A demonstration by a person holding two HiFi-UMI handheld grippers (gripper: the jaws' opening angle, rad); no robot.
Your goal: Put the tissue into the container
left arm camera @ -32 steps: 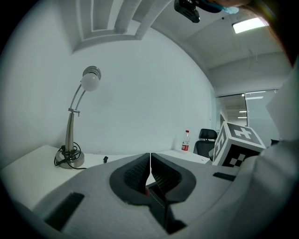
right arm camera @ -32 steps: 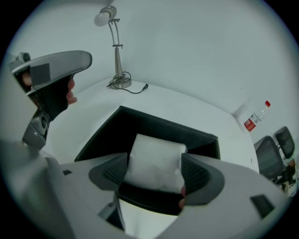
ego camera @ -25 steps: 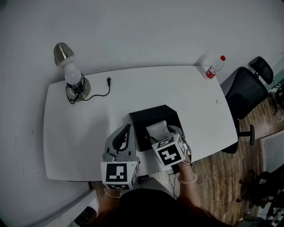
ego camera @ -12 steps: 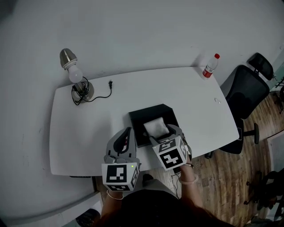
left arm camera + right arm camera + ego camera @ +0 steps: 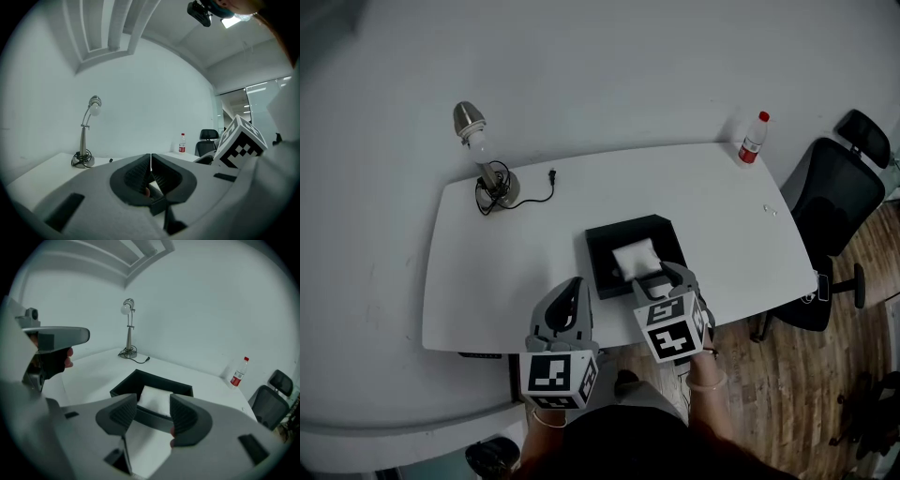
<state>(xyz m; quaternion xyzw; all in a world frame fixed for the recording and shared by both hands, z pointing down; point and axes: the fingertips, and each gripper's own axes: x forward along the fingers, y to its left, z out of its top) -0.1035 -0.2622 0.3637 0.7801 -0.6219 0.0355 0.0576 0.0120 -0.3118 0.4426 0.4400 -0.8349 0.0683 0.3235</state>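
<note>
Overhead first, head view: a white table [image 5: 506, 272] with rounded corners carries a black rectangular container [image 5: 623, 225] with matte walls. A soft white folded tissue [image 5: 635, 257] lies flat inside it. The right gripper [image 5: 666, 276] points at the container's near rim; the left gripper [image 5: 572, 287] hangs over the table's near edge, apart from the container. A metal gooseneck lamp [image 5: 483, 159] and a clear red-capped bottle [image 5: 753, 139] stand toward the far edge.

Left gripper view: ribbed dark pads pressed together, nothing between them.

Right gripper view: ribbed pads apart and closing, gripping nothing. Through the gap show the container's near wall and the tissue inside, beyond the tips.
</note>
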